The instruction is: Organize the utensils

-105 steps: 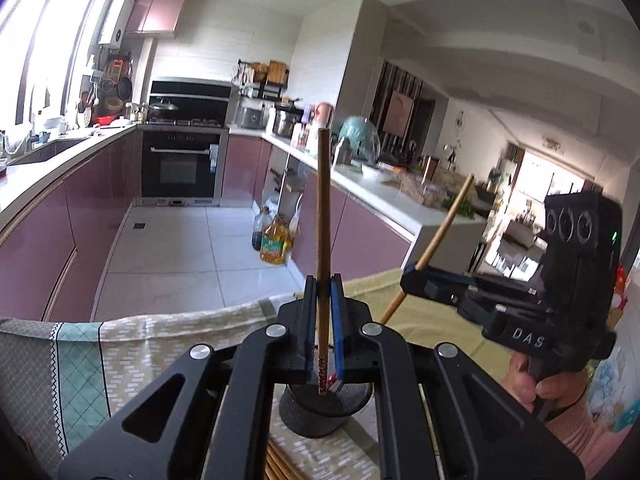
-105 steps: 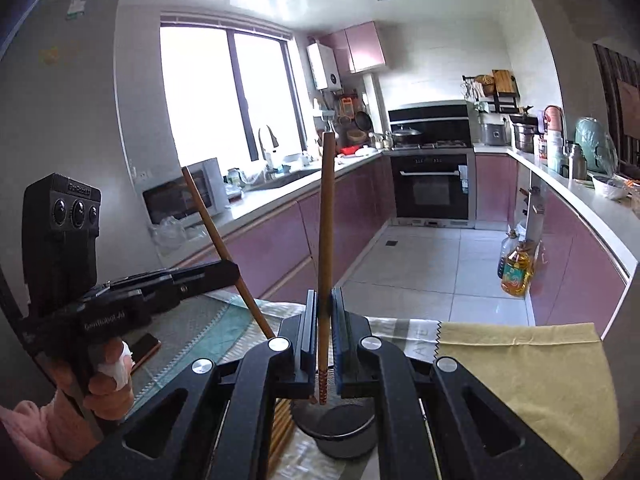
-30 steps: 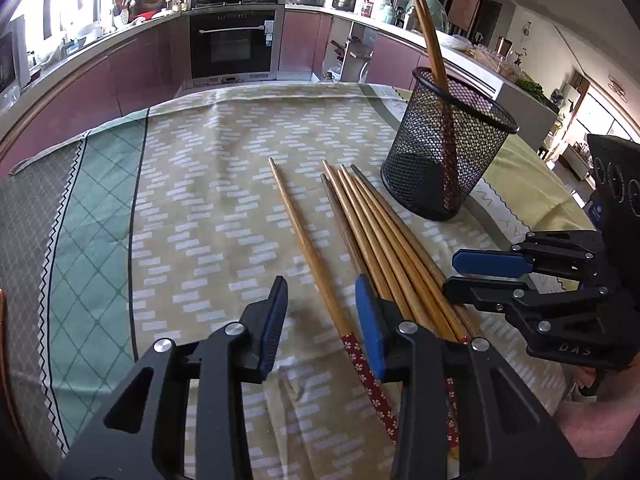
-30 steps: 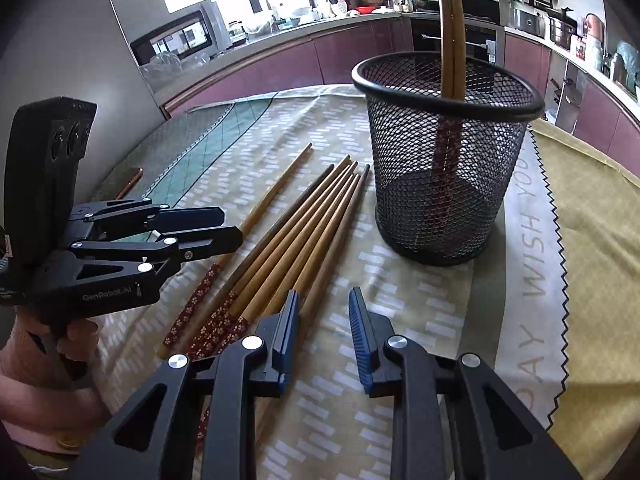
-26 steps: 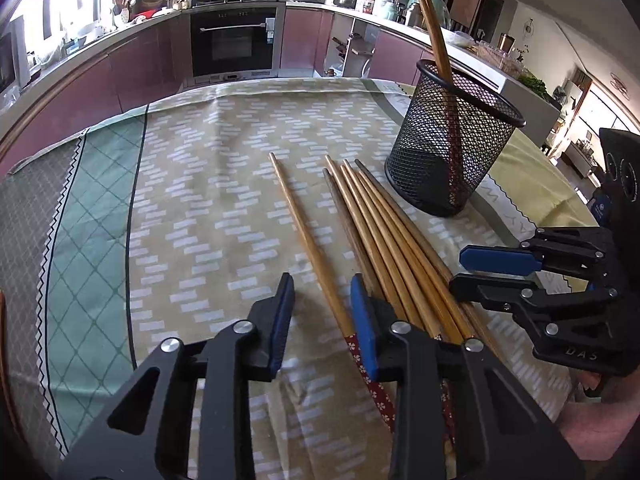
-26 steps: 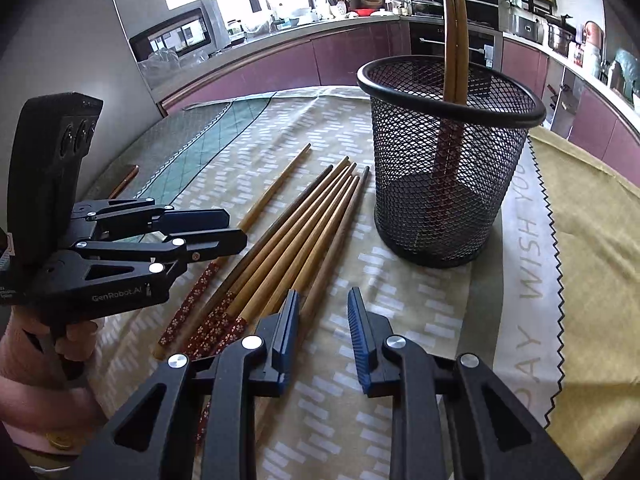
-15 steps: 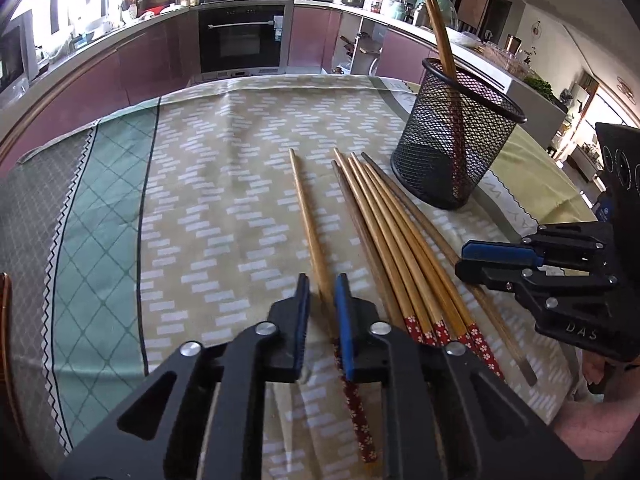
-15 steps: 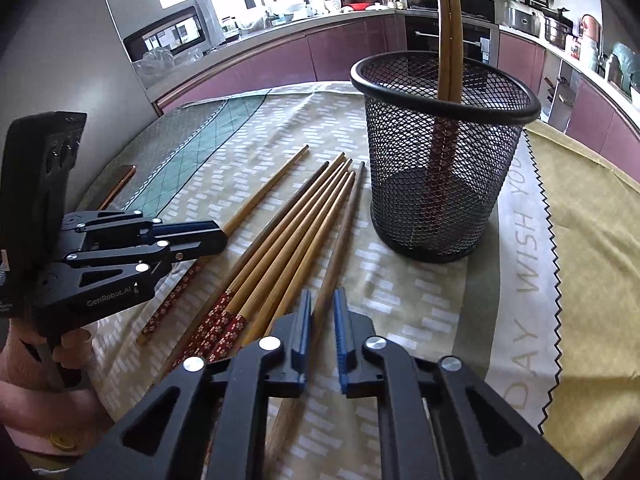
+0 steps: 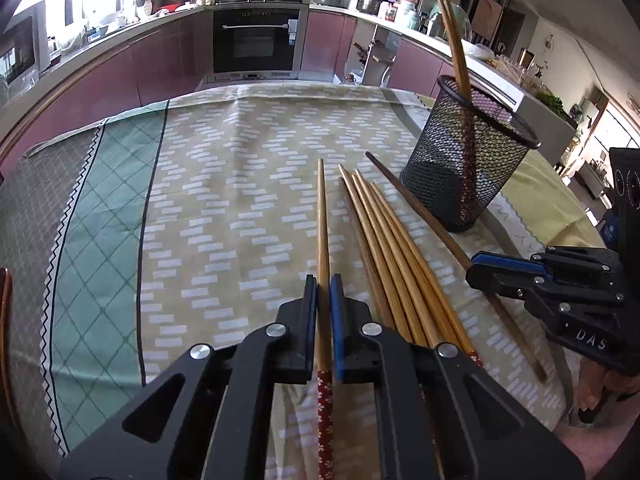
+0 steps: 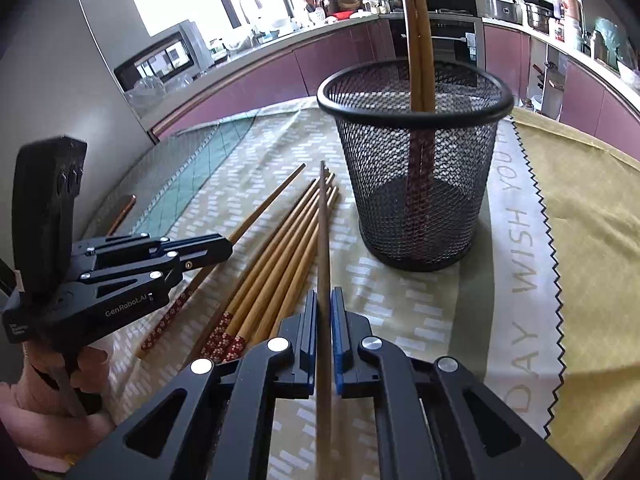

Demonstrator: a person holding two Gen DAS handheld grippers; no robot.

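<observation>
Several wooden chopsticks (image 9: pixel 384 236) with red patterned ends lie side by side on the tablecloth. A black mesh holder (image 9: pixel 466 168) stands upright at the right with two chopsticks (image 9: pixel 452 36) in it. My left gripper (image 9: pixel 324 284) is shut on the leftmost chopstick (image 9: pixel 322 208), low over the cloth. My right gripper (image 10: pixel 325 298) is shut on a darker chopstick (image 10: pixel 323 220) that points toward the holder (image 10: pixel 416 164). The right gripper also shows in the left wrist view (image 9: pixel 480 270), and the left gripper in the right wrist view (image 10: pixel 224 246).
The table carries a patterned cloth (image 9: pixel 224 184) with a green section at the left (image 9: pixel 100 200) and a yellow section at the right (image 10: pixel 580 240). Kitchen counters and an oven (image 9: pixel 256 40) lie beyond the far edge.
Both grippers have closed: the left on the leftmost chopstick, the right on the darker chopstick. The dark chopstick's tip has lifted and swung away from the bundle.
</observation>
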